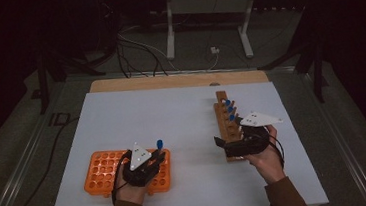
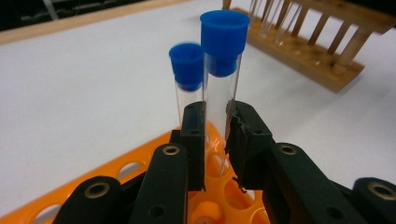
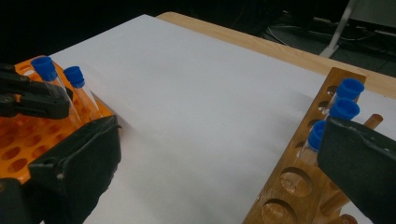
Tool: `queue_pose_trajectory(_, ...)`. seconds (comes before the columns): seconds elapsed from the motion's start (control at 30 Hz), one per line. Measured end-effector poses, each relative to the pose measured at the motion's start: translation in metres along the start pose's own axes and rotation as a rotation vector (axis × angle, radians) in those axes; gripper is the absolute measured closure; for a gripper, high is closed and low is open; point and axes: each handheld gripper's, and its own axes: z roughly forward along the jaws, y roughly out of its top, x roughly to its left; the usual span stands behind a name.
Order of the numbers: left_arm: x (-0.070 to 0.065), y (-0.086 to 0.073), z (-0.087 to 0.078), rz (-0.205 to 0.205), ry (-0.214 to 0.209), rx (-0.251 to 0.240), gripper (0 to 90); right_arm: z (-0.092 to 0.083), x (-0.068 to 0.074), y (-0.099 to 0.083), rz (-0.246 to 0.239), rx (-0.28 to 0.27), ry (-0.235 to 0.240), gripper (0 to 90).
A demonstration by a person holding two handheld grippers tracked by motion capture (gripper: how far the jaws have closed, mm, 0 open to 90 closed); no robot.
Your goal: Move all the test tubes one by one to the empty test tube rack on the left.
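- While its jaws clamp a clear blue-capped tube (image 2: 219, 88), the left gripper (image 2: 215, 140) holds it upright over the orange rack (image 2: 140, 168)
- 1 more capped tube (image 2: 187, 74) stands just beside
- Right gripper (image 3: 219, 163), jaws spread wide, sits at the wooden rack (image 3: 299, 186) on the white surface (image 3: 196, 107)

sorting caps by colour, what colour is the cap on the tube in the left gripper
Blue: the cap is solid blue, clearest in the left gripper view.
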Motion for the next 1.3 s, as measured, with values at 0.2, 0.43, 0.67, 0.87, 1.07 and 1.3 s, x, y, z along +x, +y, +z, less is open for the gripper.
queue_pose_trajectory(0.2, -0.0041, 0.0005, 0.0033, 0.021, 0.028, 0.053, 77.1, 0.0003, 0.0001, -0.0018, -0.001, 0.002, 0.005, 0.3)
queue_pose_trajectory(0.43, -0.005, 0.001, 0.0057, 0.017, 0.036, 0.081, 77.3, 0.0025, 0.0018, -0.0036, -0.003, 0.007, 0.012, 0.3)
queue_pose_trajectory(0.67, -0.0088, -0.0001, 0.0087, 0.044, 0.053, 0.121, 77.4, 0.0055, 0.0039, -0.0049, -0.007, 0.013, 0.021, 0.3)
queue_pose_trajectory(0.87, -0.0104, -0.0008, 0.0101, 0.048, 0.061, 0.133, 77.4, 0.0059, 0.0047, -0.005, -0.008, 0.014, 0.024, 0.4)
queue_pose_trajectory(1.07, -0.0084, -0.0006, 0.0095, 0.032, 0.051, 0.134, 76.8, 0.006, 0.0048, -0.0052, -0.007, 0.014, 0.025, 0.3)
queue_pose_trajectory(1.3, -0.0052, -0.0027, 0.0057, 0.004, 0.026, 0.108, 68.6, 0.0054, 0.0031, -0.0045, -0.006, 0.013, 0.02, 0.4)
